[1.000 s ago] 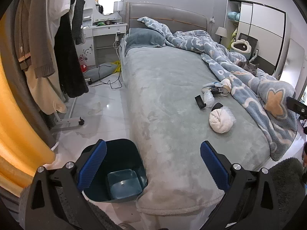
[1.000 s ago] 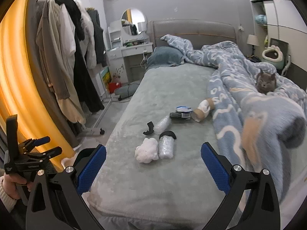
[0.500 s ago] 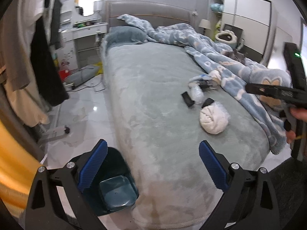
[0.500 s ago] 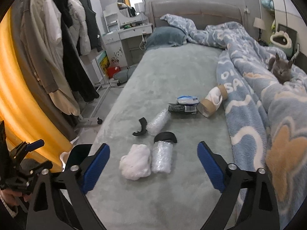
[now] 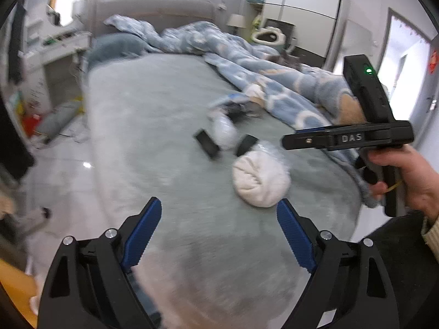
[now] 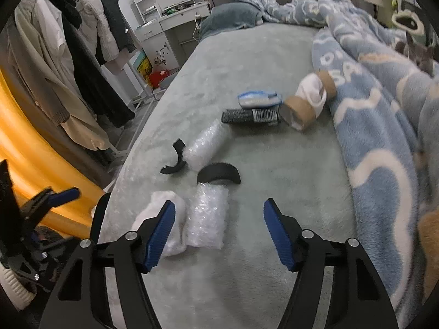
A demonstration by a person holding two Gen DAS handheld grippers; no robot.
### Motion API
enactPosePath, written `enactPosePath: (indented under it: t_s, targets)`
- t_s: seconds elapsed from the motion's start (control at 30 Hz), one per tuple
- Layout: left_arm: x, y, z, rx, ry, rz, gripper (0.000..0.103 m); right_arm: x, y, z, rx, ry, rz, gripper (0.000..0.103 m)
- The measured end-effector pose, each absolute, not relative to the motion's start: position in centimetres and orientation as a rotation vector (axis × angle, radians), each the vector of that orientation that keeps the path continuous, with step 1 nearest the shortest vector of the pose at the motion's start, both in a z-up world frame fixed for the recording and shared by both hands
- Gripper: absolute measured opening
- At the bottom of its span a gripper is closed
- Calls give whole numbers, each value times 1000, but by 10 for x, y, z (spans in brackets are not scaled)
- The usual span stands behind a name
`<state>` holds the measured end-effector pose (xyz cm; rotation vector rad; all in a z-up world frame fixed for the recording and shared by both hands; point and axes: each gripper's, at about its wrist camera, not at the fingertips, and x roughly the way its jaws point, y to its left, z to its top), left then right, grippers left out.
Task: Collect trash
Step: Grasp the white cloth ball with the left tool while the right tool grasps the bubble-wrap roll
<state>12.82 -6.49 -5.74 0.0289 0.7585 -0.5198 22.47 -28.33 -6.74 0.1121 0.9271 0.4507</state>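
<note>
Right wrist view: my right gripper (image 6: pixel 218 229) stands wide and empty, low over the bed (image 6: pixel 247 63). Its left finger overlaps the white wad (image 6: pixel 175 205); the bubble-wrap roll (image 6: pixel 207 219) lies touching that wad, between the fingers. Beyond lie black plastic pieces (image 6: pixel 219 174), a second bubble-wrap roll (image 6: pixel 204 145) and cardboard tubes (image 6: pixel 297 111). My left gripper (image 5: pixel 219 233) is likewise wide, empty. Risk: closing here may pinch both items or the plush cover.
</note>
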Motion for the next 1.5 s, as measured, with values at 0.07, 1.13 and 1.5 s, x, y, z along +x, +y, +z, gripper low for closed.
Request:
enactPosePath:
  t_s: [0.07, 1.13, 1.5]
  targets:
    - [135, -72, -64, 18, 778, -567, 88, 228, -288, -73, 136, 939, 467, 67]
    - [175, -99, -74, 7, 779, -612, 56, 248, -285, -94, 280, 1034, 586, 67]
    - [172, -45, -59, -10, 741, -442, 56, 241, -239, -84, 27, 1051, 500, 35]
